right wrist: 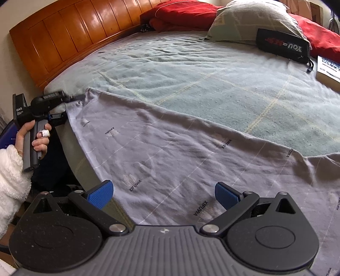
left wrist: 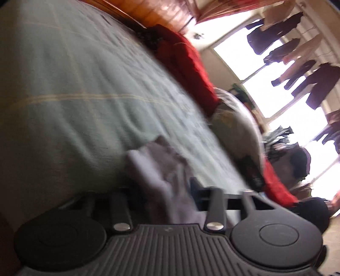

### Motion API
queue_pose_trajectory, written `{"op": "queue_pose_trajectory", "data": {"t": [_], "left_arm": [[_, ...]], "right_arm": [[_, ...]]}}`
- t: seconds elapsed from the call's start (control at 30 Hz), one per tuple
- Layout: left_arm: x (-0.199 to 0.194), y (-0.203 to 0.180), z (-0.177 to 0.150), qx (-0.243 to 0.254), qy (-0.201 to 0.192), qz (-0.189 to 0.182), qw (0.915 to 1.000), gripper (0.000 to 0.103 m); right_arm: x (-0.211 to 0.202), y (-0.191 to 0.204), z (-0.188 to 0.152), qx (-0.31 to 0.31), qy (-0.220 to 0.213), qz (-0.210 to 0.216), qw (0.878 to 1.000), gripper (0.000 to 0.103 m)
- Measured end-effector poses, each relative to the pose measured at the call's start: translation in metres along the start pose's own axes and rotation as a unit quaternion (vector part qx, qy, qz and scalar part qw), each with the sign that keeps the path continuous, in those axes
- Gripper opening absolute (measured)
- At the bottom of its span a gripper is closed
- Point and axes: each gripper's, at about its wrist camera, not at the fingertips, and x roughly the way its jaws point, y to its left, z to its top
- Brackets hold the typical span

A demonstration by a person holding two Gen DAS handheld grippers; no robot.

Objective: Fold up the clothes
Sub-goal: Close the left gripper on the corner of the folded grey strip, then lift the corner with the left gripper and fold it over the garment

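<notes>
A grey garment [right wrist: 180, 152] with small printed logos lies spread across the near side of the green bedspread [right wrist: 201, 74]. My left gripper [right wrist: 81, 98] is shut on the garment's far left corner at the bed's edge. In the blurred left wrist view that corner of cloth [left wrist: 161, 176] bunches up between the left gripper [left wrist: 170, 195] fingers. My right gripper [right wrist: 163, 195] is open, its blue pads [right wrist: 101, 194] spread wide just above the garment's near edge, holding nothing.
A wooden headboard [right wrist: 70, 36] runs along the far left. Red bedding [right wrist: 180, 14], a grey pillow [right wrist: 250, 21], a black pouch [right wrist: 282, 45] and a book [right wrist: 328, 70] lie at the far side. Clothes hang by the window [left wrist: 286, 53].
</notes>
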Motion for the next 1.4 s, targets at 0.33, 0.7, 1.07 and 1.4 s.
{"op": "queue_pose_trajectory", "data": {"t": [0.33,0.7,1.07,1.4], "left_arm": [[-0.026,-0.05,0.006,0.102,0.001,0.019,0.9946,0.015],[-0.05,-0.112,-0.012,0.214,0.014,-0.023,0.9764,0.014],[-0.044,-0.153,-0.049,0.275,0.051,-0.046,0.9589,0.014],[-0.046,-0.182,-0.087,0.35,0.06,-0.042,0.934,0.014]], "right_arm": [[-0.011,-0.005,0.007,0.01,-0.012,0.016,1.0,0.103],[-0.012,-0.017,0.009,0.052,-0.013,0.044,0.998,0.103],[-0.014,-0.024,0.004,0.069,-0.004,0.064,0.996,0.103],[-0.024,-0.03,-0.001,0.069,-0.002,0.064,0.996,0.103]]}}
